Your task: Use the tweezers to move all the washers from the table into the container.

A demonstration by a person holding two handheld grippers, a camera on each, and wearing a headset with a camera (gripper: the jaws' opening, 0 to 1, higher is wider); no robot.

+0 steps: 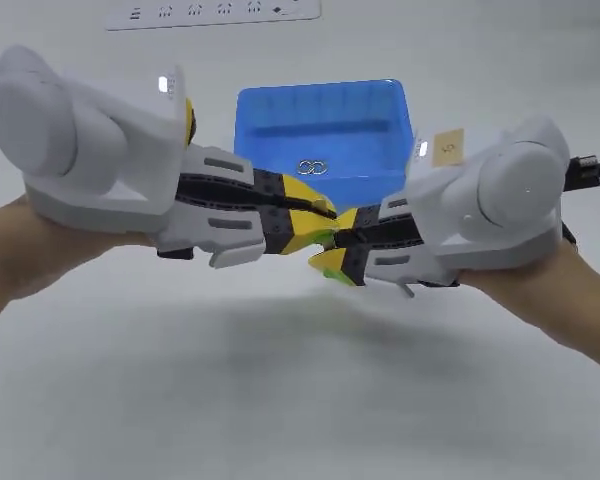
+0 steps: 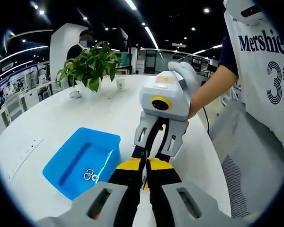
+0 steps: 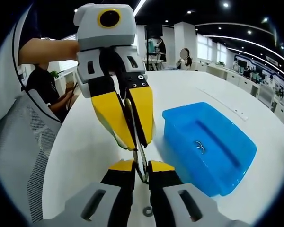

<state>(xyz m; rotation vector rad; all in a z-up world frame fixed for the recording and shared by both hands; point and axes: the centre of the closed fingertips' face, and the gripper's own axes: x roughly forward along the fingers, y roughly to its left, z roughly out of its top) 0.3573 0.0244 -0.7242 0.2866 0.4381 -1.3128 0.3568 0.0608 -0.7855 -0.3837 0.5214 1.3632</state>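
Over the white surface (image 1: 280, 390), the left gripper (image 3: 135, 139) and right gripper (image 3: 142, 172) meet tip to tip on the near side of the blue container (image 1: 280, 110), with the slim metal tweezers (image 3: 138, 153) strung between them. The step looks like getting a working hold on the tweezers before another pick-up. 2 washers (image 1: 312, 167) lie on the container floor, and 1 washer (image 3: 146, 211) sits on the surface directly under the right gripper. The left gripper's yellow fingers (image 3: 111, 113) are closed to a narrow slit on the upper part of the tweezers. The right gripper's fingers (image 3: 161, 168) stand almost together around the lower end and appear to clamp it. The next move likely calls for 1 gripper letting go and the tweezer tips being brought down over the loose washer.
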